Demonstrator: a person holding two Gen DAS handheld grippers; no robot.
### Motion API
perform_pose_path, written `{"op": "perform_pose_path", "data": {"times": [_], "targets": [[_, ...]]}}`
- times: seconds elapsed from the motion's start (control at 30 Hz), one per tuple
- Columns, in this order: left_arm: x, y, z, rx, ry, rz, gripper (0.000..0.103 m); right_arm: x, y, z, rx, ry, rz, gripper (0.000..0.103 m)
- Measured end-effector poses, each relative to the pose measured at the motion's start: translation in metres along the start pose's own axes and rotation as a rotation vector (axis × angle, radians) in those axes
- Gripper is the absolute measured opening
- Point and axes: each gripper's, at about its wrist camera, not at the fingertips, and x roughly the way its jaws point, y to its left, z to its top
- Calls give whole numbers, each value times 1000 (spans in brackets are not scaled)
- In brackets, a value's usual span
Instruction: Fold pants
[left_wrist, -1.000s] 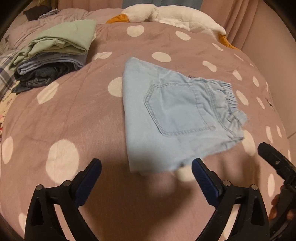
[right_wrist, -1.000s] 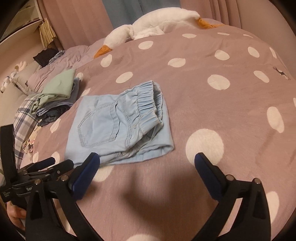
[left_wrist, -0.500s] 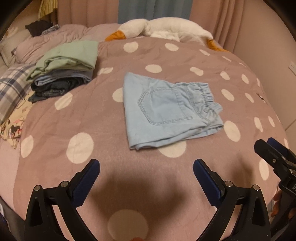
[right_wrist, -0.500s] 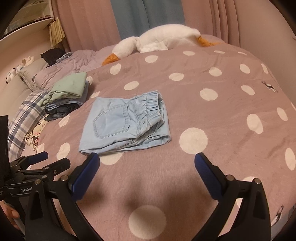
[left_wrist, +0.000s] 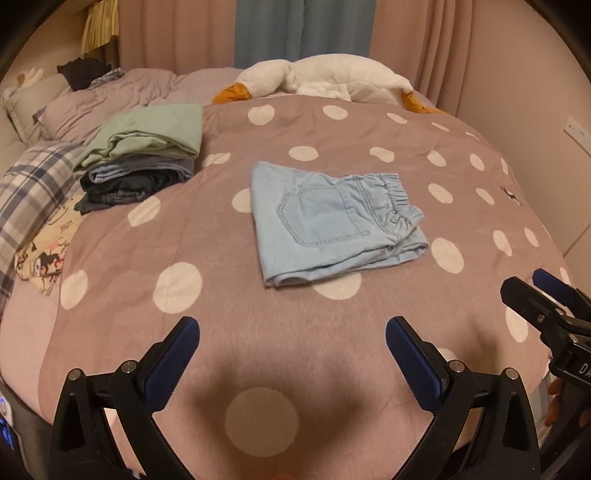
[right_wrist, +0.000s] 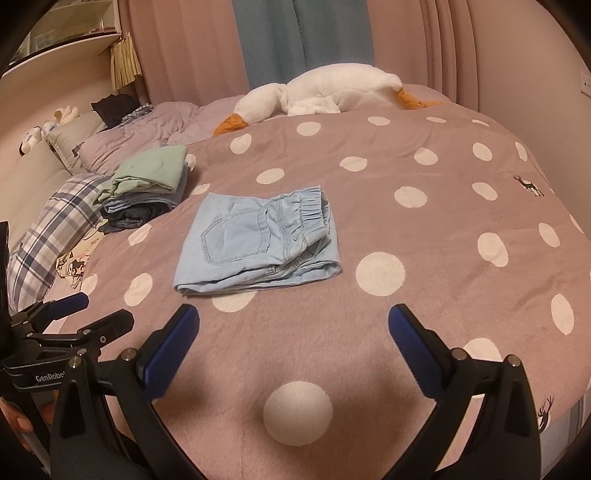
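Note:
The light blue denim pants (left_wrist: 332, 225) lie folded into a compact rectangle on the mauve polka-dot bedspread (left_wrist: 155, 240), back pocket up, elastic waistband to the right. They also show in the right wrist view (right_wrist: 258, 240). My left gripper (left_wrist: 291, 332) is open and empty, held back near the bed's front edge, apart from the pants. My right gripper (right_wrist: 293, 321) is open and empty too, likewise back from the pants. The right gripper shows at the right edge of the left wrist view (left_wrist: 543, 295), the left gripper at the left edge of the right wrist view (right_wrist: 74, 314).
A stack of folded clothes with a green piece on top (left_wrist: 144, 155) sits at the back left. A plaid pillow (left_wrist: 26, 192) and patterned cloth (left_wrist: 44, 254) lie at the left. A white plush goose (left_wrist: 321, 77) lies at the headboard side. Curtains hang behind.
Both grippers have pulled back and up from the folded pants, so more of the bed shows. The pants lie still in the same folded shape.

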Motion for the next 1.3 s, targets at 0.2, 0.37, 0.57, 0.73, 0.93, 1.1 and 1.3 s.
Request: {"op": "perform_pose_path", "data": {"times": [0.2, 0.37, 0.57, 0.73, 0.93, 1.1, 1.3], "targets": [[-3, 3, -6, -16, 4, 0, 100, -2, 8, -3, -13, 4, 1, 103], [-3, 6, -9, -22, 4, 3, 100, -4, 14, -5, -21, 0, 3, 103], [-5, 7, -11, -20, 2, 17, 100, -4, 16, -5, -23, -1, 5, 103], [-6, 10, -10, -21, 1, 21, 100, -4, 19, -5, -29, 1, 2, 103], [-8, 11, -10, -13, -5, 25, 100, -5, 20, -6, -28, 1, 1, 103], [-8, 11, -8, -10, -8, 27, 100, -5, 22, -4, -34, 3, 3, 103], [-8, 11, -8, -9, -6, 26, 100, -6, 22, -4, -35, 3, 4, 103]]}}
